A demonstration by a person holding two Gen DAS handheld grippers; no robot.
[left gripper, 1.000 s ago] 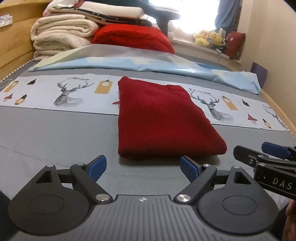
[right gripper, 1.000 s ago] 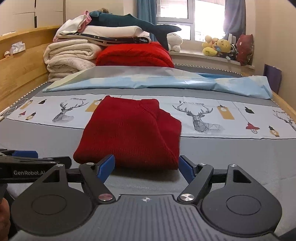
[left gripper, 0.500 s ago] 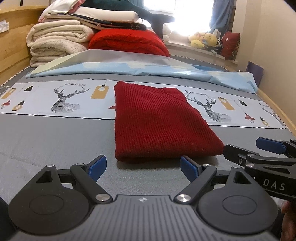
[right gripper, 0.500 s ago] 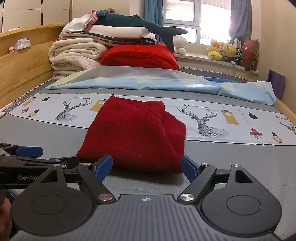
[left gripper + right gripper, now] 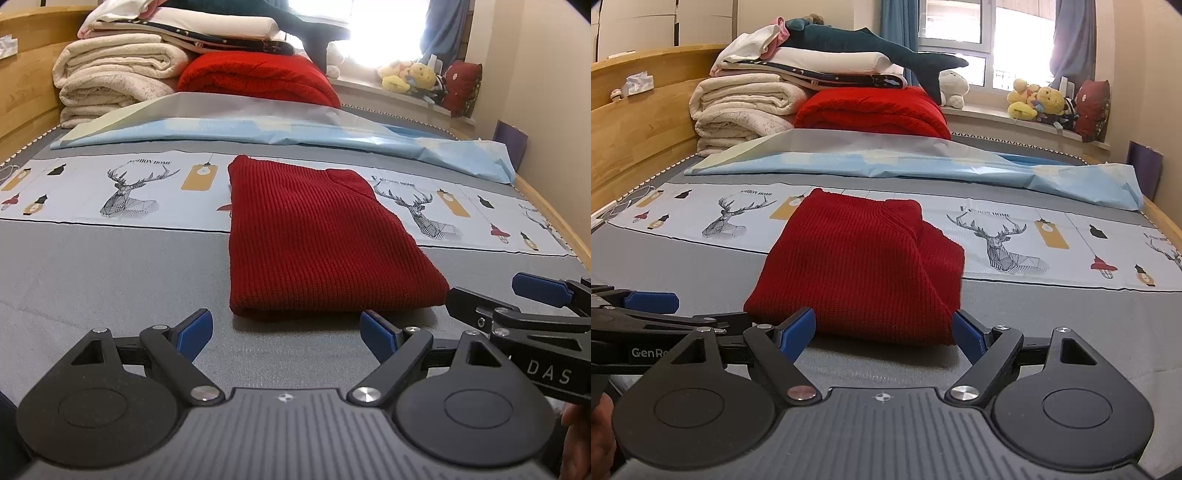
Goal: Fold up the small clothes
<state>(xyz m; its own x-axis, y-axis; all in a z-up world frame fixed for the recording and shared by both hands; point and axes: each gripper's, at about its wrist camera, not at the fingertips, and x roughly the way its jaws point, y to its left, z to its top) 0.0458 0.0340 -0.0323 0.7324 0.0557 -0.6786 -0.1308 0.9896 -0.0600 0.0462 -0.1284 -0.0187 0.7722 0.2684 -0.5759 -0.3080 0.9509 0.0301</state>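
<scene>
A dark red knitted garment (image 5: pixel 314 240) lies folded into a flat rectangle on the grey bed cover, reaching back onto the deer-print strip. From the right wrist view the same garment (image 5: pixel 860 269) shows a thicker folded edge on its right side. My left gripper (image 5: pixel 286 330) stands open just short of the garment's near edge, nothing between its blue pads. My right gripper (image 5: pixel 884 328) is open too, its pads flanking the near edge without pinching it. Each gripper appears in the other's view, the right gripper (image 5: pixel 517 306) and the left gripper (image 5: pixel 650 306).
A light blue sheet (image 5: pixel 280 129) lies across the bed behind the garment. Stacked cream blankets (image 5: pixel 746 107), a red quilt (image 5: pixel 871 110) and a shark plush sit at the back left. Soft toys (image 5: pixel 1038 103) line the windowsill. A wooden rail (image 5: pixel 639 125) runs along the left.
Both grippers have tilted and edged slightly toward the garment's near edge. Their jaws stay open and the garment has not moved.
</scene>
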